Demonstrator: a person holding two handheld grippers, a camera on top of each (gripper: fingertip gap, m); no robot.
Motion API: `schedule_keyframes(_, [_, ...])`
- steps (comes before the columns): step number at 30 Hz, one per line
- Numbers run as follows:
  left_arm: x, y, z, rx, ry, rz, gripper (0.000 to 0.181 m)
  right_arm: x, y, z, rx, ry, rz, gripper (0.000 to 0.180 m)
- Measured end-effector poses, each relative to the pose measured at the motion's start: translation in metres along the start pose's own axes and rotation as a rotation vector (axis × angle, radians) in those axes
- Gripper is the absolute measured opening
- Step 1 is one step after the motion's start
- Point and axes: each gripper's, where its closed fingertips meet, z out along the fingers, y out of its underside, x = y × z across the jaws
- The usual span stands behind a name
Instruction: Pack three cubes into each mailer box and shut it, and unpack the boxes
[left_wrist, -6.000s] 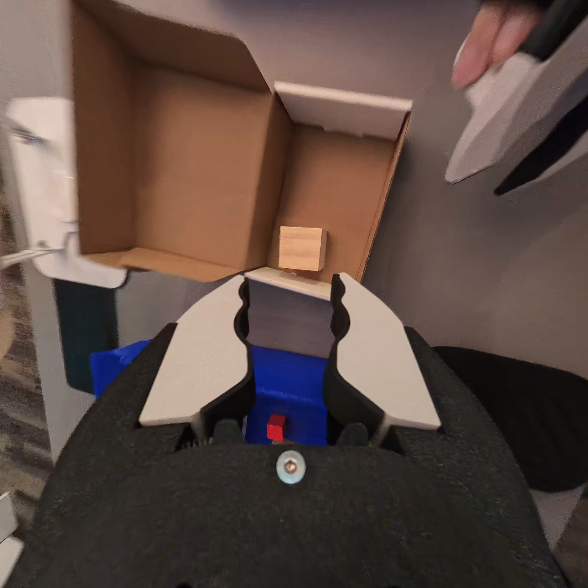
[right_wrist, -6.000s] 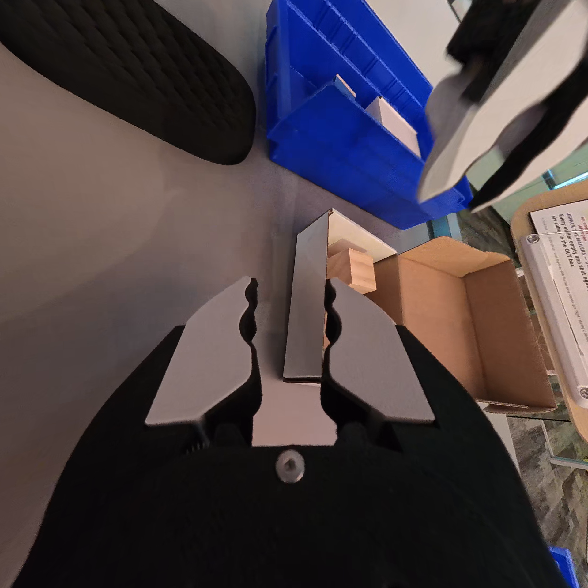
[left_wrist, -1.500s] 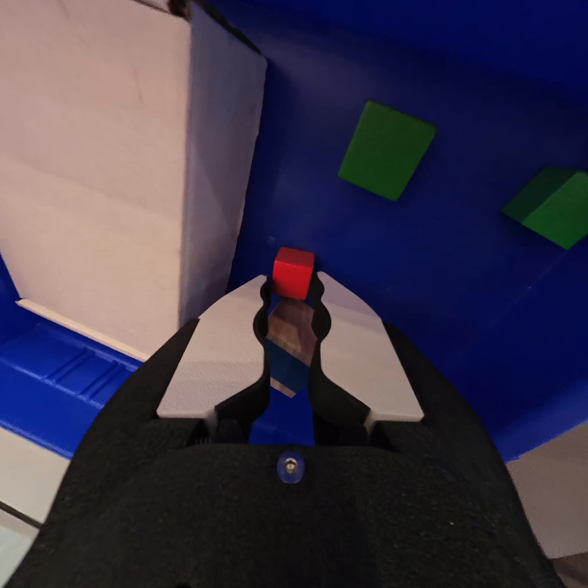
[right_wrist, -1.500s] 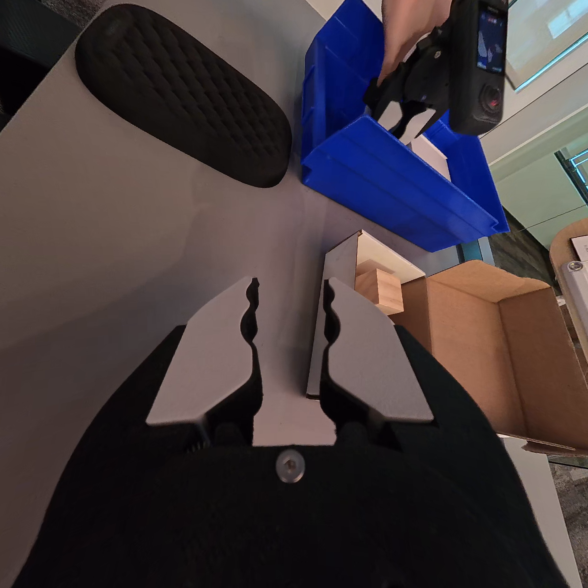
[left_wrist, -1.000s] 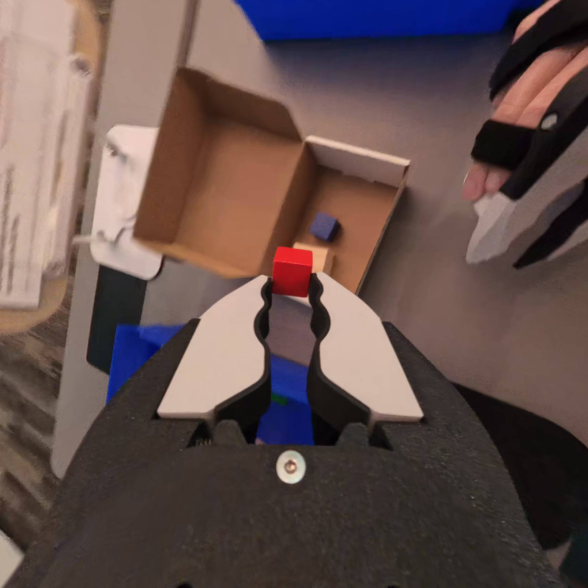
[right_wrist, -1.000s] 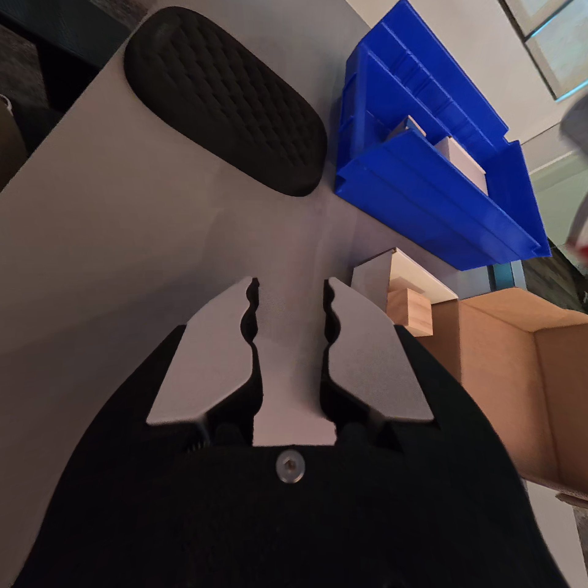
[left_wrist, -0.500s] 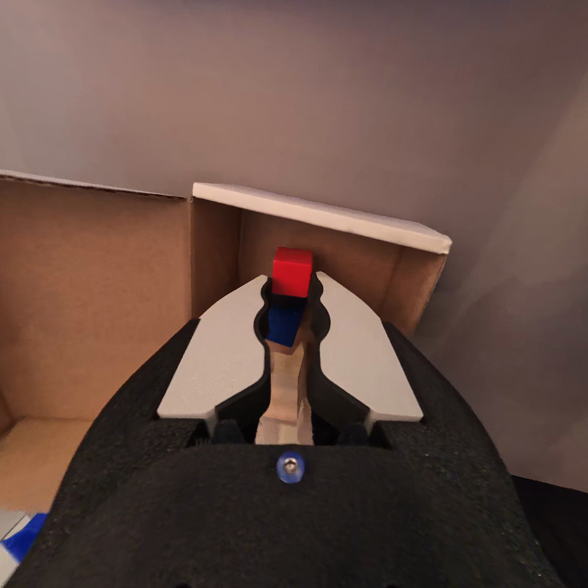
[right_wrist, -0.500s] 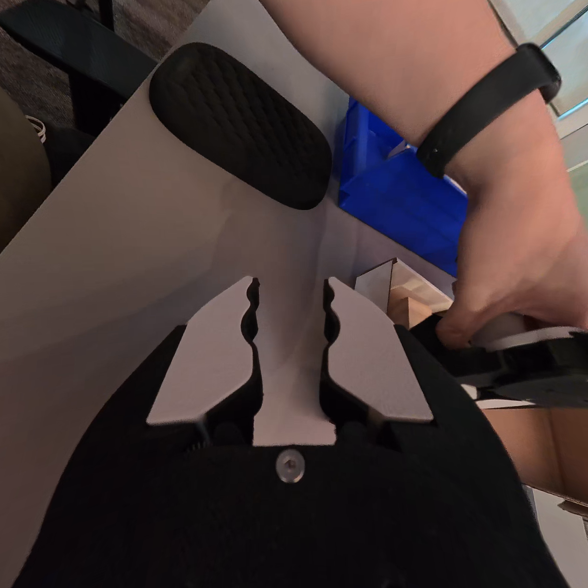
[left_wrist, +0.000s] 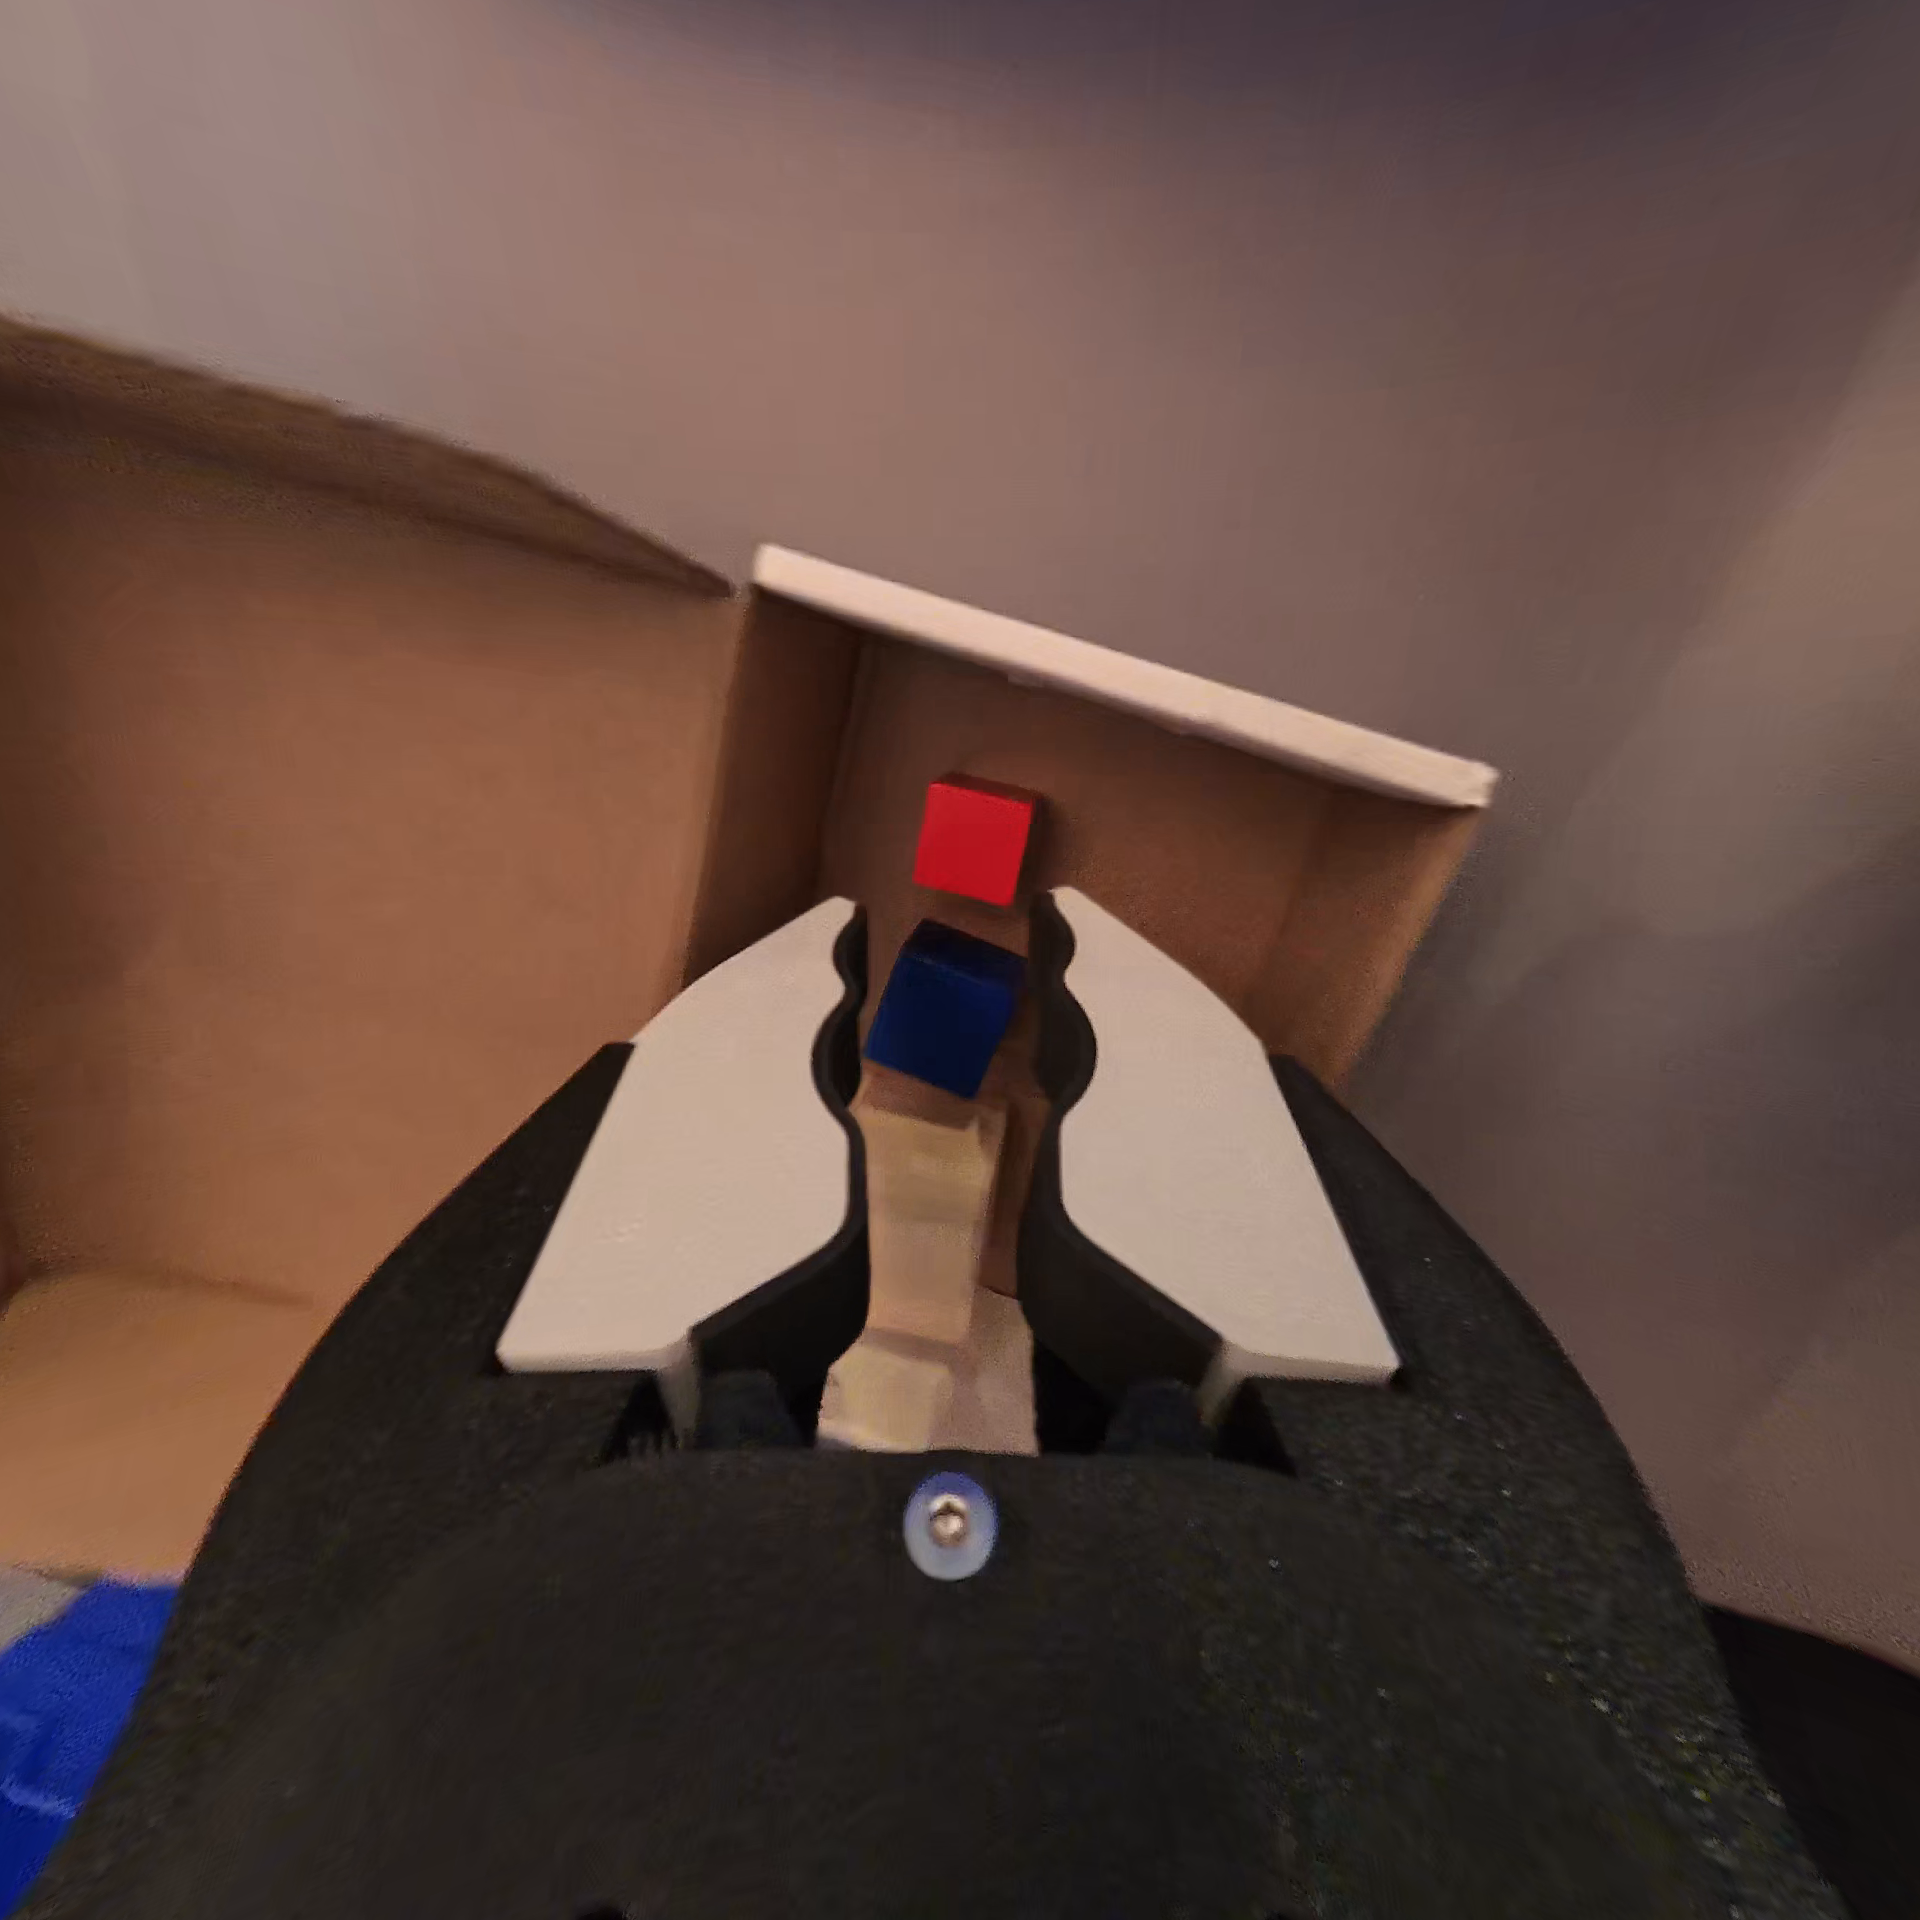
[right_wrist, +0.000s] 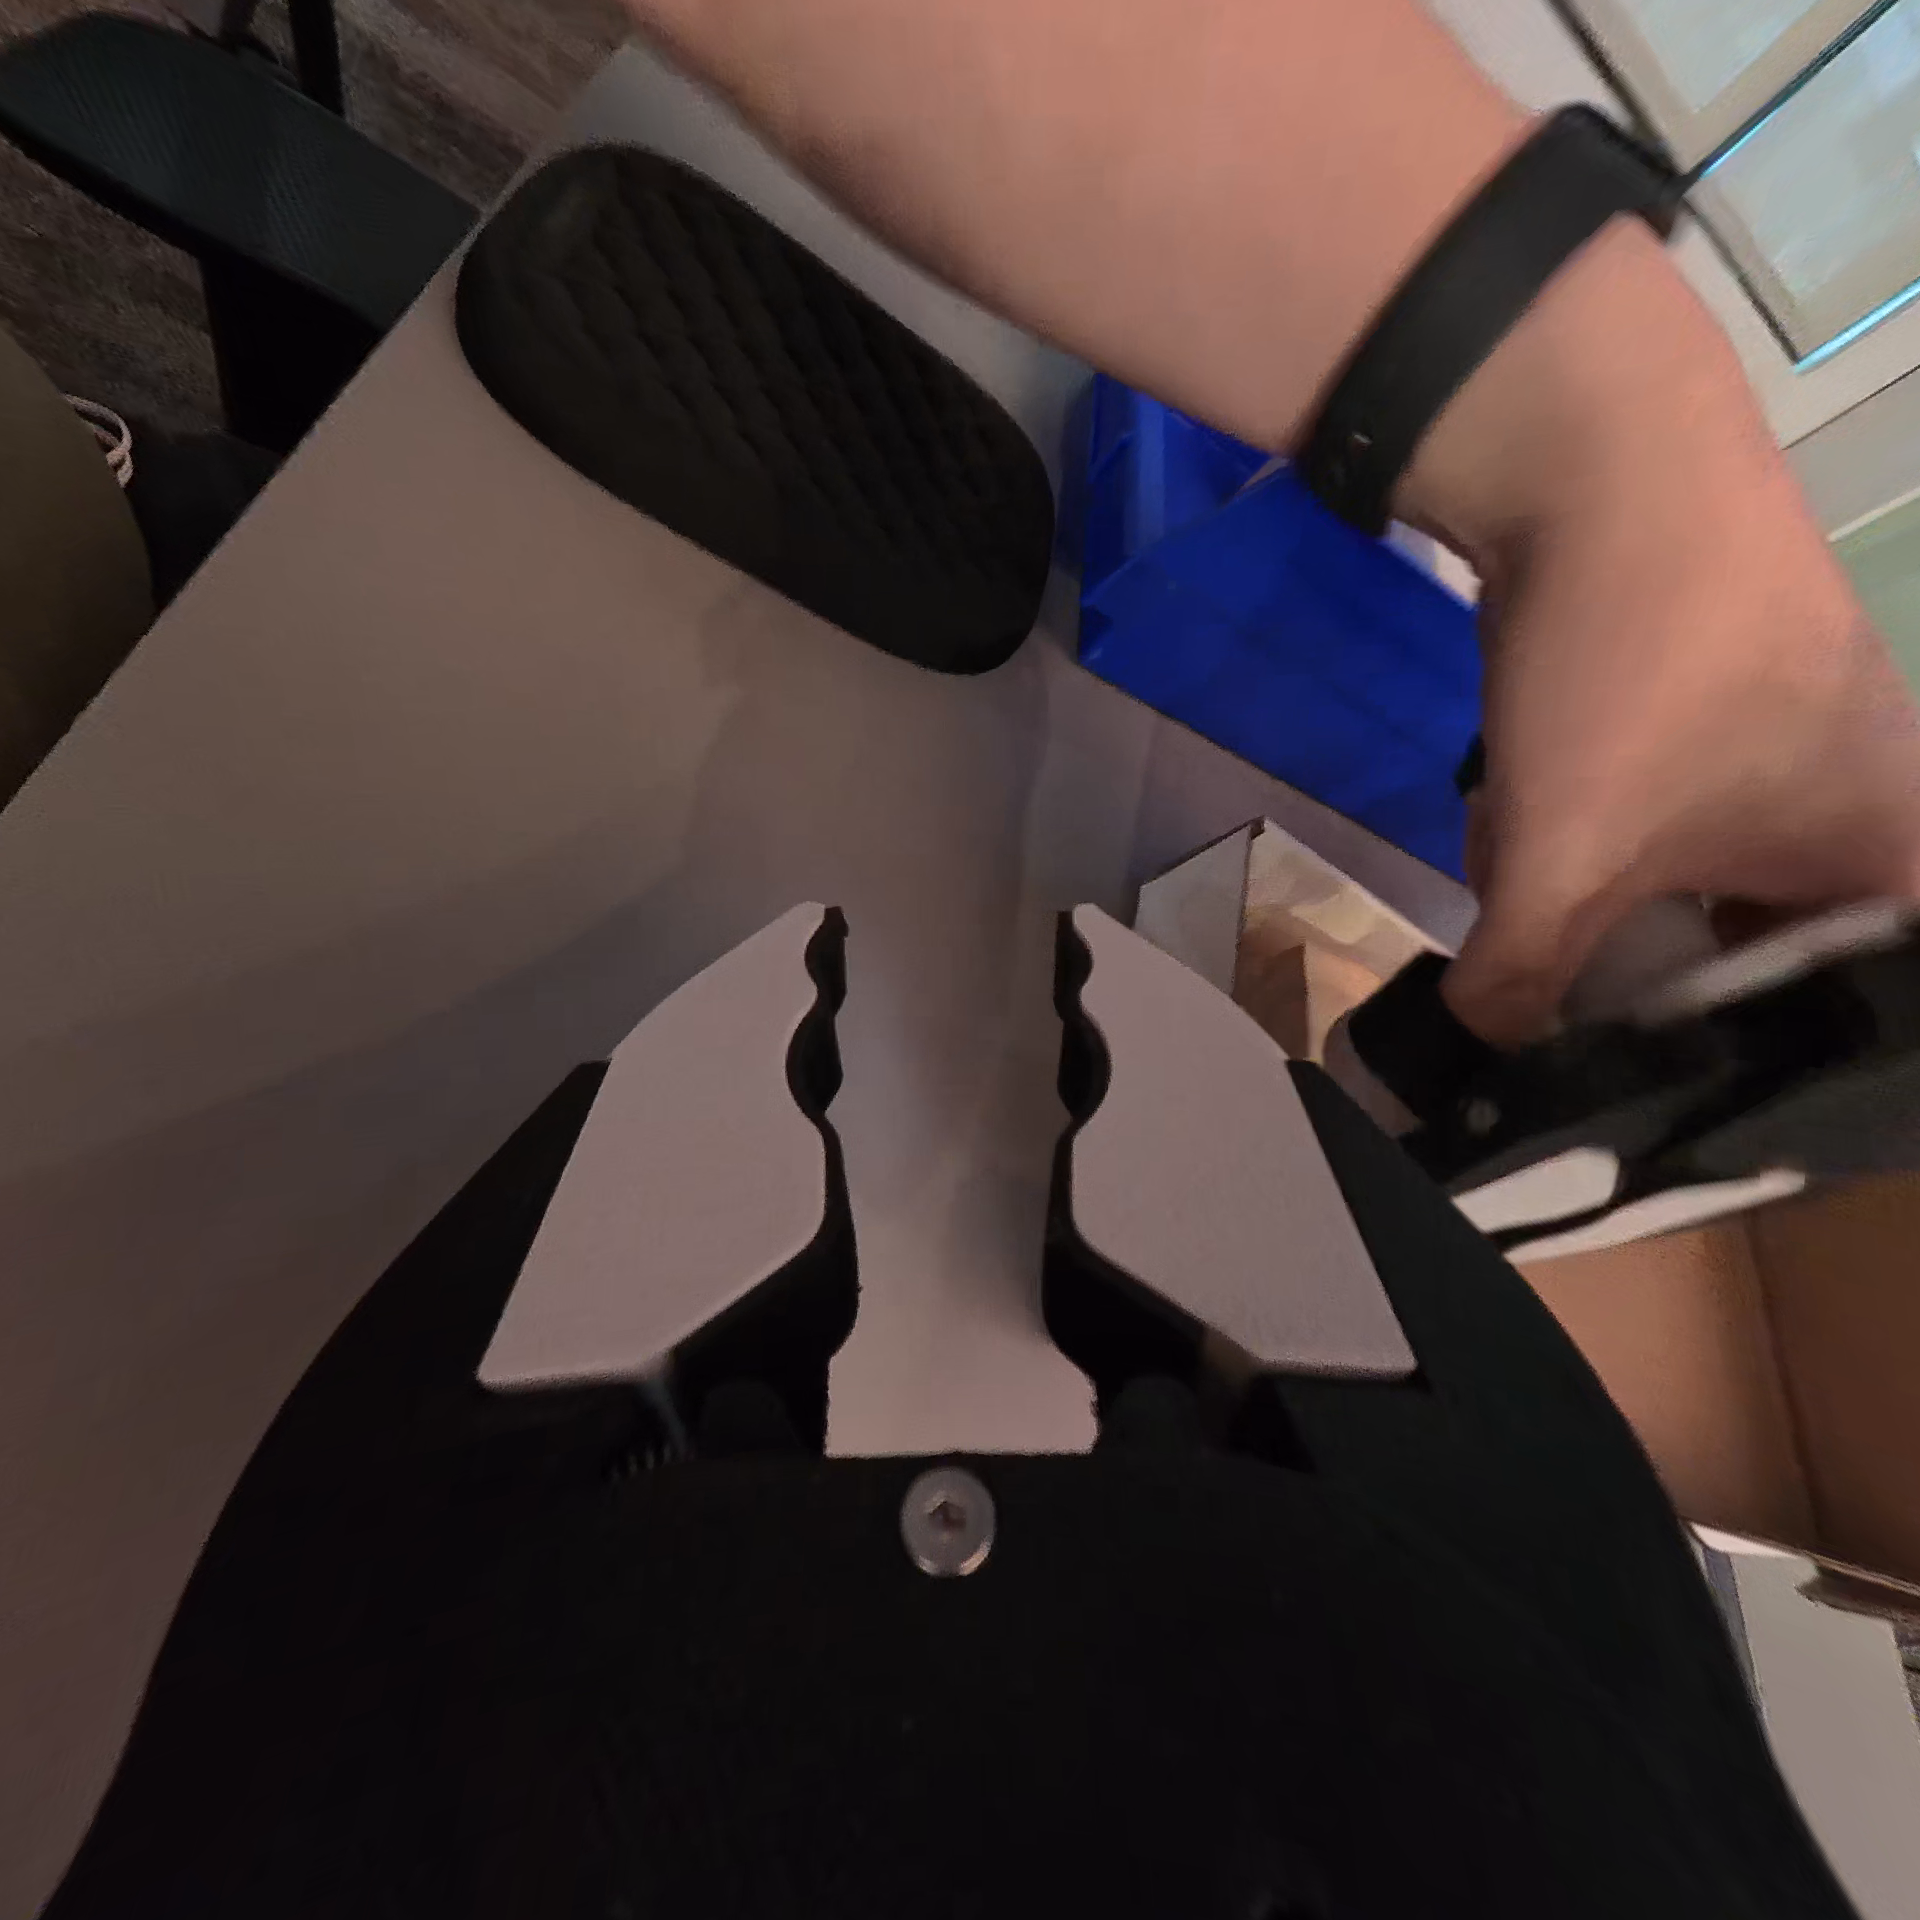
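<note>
In the left wrist view my left gripper (left_wrist: 948, 906) is open and empty, reaching into the open mailer box (left_wrist: 1122, 670). The red cube (left_wrist: 975, 842) sits free just past the fingertips, by the box's far wall. The blue cube (left_wrist: 940, 1006) and a wooden cube (left_wrist: 930, 1195) lie in the box and show between the fingers. The brown lid (left_wrist: 364, 883) stands open on the left. In the right wrist view my right gripper (right_wrist: 951, 920) is open and empty above the grey table (right_wrist: 416, 831). The box corner (right_wrist: 1195, 914) lies just right of it.
In the right wrist view a person's arm (right_wrist: 1143, 208) crosses above, its hand holding the left gripper (right_wrist: 1558, 1070) over the box. A black padded mat (right_wrist: 748, 416) lies at the table's far left, and a blue bin (right_wrist: 1278, 644) stands behind the box. The brown lid (left_wrist: 364, 883) sits 7 cm or so from the ends of my left fingers.
My left gripper carried the red cube from the blue bin into the mailer box, then opened and let it go. The right gripper stayed open and drew back a little.
</note>
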Motion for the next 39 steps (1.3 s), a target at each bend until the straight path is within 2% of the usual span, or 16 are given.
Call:
schedule_keyframes(3, [-0.016, 0.005, -0.041, 0.160, -0.120, -0.202, 0.039, 0.022, -0.009, -0.016, 0.065, 0.105, 0.039, 0.040])
schedule_keyframes(6, [-0.031, 0.045, -0.079, 0.212, -0.324, -0.480, 0.049, 0.068, -0.007, -0.039, 0.091, 0.355, 0.163, 0.045])
schedule_keyframes(8, [-0.016, 0.068, -0.084, 0.228, -0.318, -0.655, 0.061, 0.101, 0.010, -0.054, 0.063, 0.546, 0.368, 0.049])
schedule_keyframes(11, [0.010, 0.066, -0.073, 0.376, -0.200, -0.790, 0.051, 0.114, 0.054, -0.056, -0.095, 0.671, 0.646, 0.056])
schedule_keyframes(13, [0.015, 0.070, -0.061, 0.387, -0.189, -0.849, 0.053, 0.110, 0.075, -0.048, -0.158, 0.676, 0.765, 0.060])
schedule_keyframes(15, [0.014, 0.084, -0.047, 0.323, -0.221, -0.894, 0.062, 0.107, 0.089, -0.039, -0.161, 0.661, 0.872, 0.061])
schedule_keyframes(18, [0.018, 0.084, -0.036, 0.313, -0.166, -0.919, 0.057, 0.100, 0.109, -0.028, -0.187, 0.607, 1.001, 0.061])
schedule_keyframes(23, [0.019, 0.082, -0.031, 0.306, -0.131, -0.944, 0.059, 0.096, 0.128, -0.021, -0.195, 0.553, 1.126, 0.057])
schedule_keyframes(28, [0.022, 0.078, -0.027, 0.356, -0.049, -0.973, 0.059, 0.096, 0.135, -0.026, -0.210, 0.557, 1.135, 0.053])
schedule_keyframes(37, [0.026, 0.076, -0.030, 0.373, -0.054, -0.952, 0.058, 0.094, 0.137, -0.028, -0.249, 0.543, 1.096, 0.048])
schedule_keyframes(39, [0.022, 0.078, -0.036, 0.387, -0.110, -0.936, 0.049, 0.096, 0.136, -0.030, -0.257, 0.565, 1.059, 0.049])
